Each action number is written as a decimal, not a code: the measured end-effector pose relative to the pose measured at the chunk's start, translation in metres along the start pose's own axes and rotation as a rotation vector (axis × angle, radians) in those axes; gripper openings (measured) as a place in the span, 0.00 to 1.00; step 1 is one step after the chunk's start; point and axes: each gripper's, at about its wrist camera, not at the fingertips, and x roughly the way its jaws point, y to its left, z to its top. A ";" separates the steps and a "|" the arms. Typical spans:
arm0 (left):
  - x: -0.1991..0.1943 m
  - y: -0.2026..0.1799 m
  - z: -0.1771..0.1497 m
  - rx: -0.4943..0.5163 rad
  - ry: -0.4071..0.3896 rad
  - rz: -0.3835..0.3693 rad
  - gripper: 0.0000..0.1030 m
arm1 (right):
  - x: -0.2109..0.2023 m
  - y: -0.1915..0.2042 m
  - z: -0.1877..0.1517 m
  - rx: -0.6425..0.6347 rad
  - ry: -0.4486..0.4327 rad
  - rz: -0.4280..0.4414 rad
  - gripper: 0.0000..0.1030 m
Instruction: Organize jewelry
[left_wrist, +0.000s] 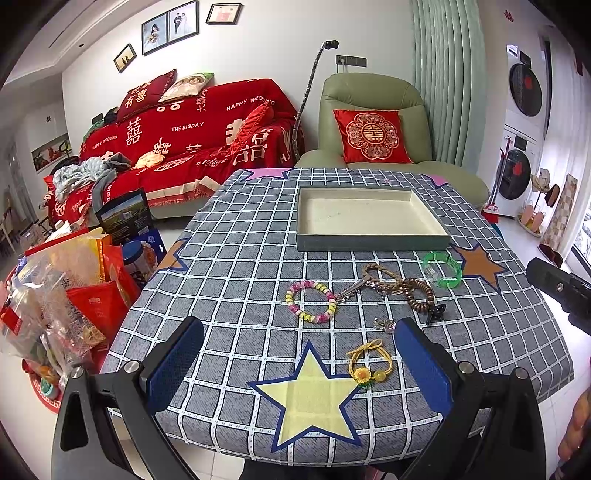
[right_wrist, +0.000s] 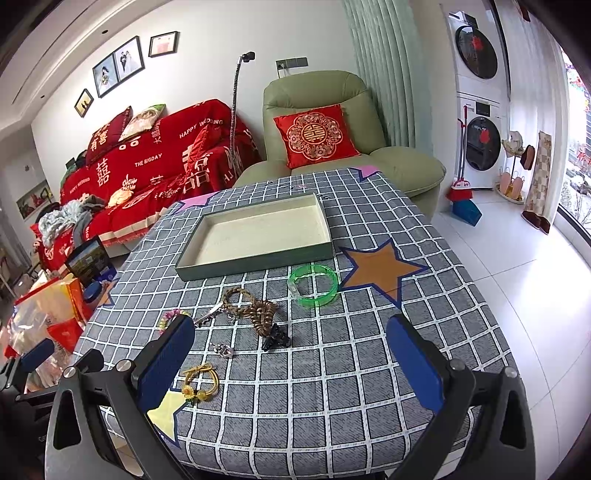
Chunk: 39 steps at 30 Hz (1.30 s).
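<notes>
An empty cream-lined tray (left_wrist: 373, 242) (right_wrist: 255, 260) lies at the far side of the checked table. In front of it lie a green bangle (left_wrist: 442, 268) (right_wrist: 313, 285), a brown braided cord and bead string (left_wrist: 397, 286) (right_wrist: 251, 308), a black hair claw (left_wrist: 436, 313) (right_wrist: 275, 338), a pink-and-yellow bead bracelet (left_wrist: 311, 301), a small silver charm (left_wrist: 384, 325) (right_wrist: 221, 349) and a yellow sunflower hair tie (left_wrist: 369, 360) (right_wrist: 199, 382). My left gripper (left_wrist: 301, 369) hangs open over the near edge, the hair tie between its fingers' lines. My right gripper (right_wrist: 290, 365) is open above bare cloth.
The table (left_wrist: 240, 258) wears a grey checked cloth with star patches. Bags and boxes (left_wrist: 66, 295) crowd the floor at the left. A red-covered sofa (left_wrist: 184, 140) and a green armchair (left_wrist: 373, 122) stand behind the table. Stacked washing machines (right_wrist: 476, 110) are at the right.
</notes>
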 end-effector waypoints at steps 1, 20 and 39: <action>0.000 0.000 0.000 -0.001 0.000 0.000 1.00 | 0.000 0.000 0.000 0.001 0.001 0.000 1.00; 0.006 0.000 0.003 0.004 0.019 -0.009 1.00 | 0.001 -0.001 0.002 0.004 0.004 -0.001 1.00; 0.132 0.036 0.011 -0.059 0.237 -0.050 1.00 | 0.068 -0.017 0.016 -0.036 0.190 -0.023 1.00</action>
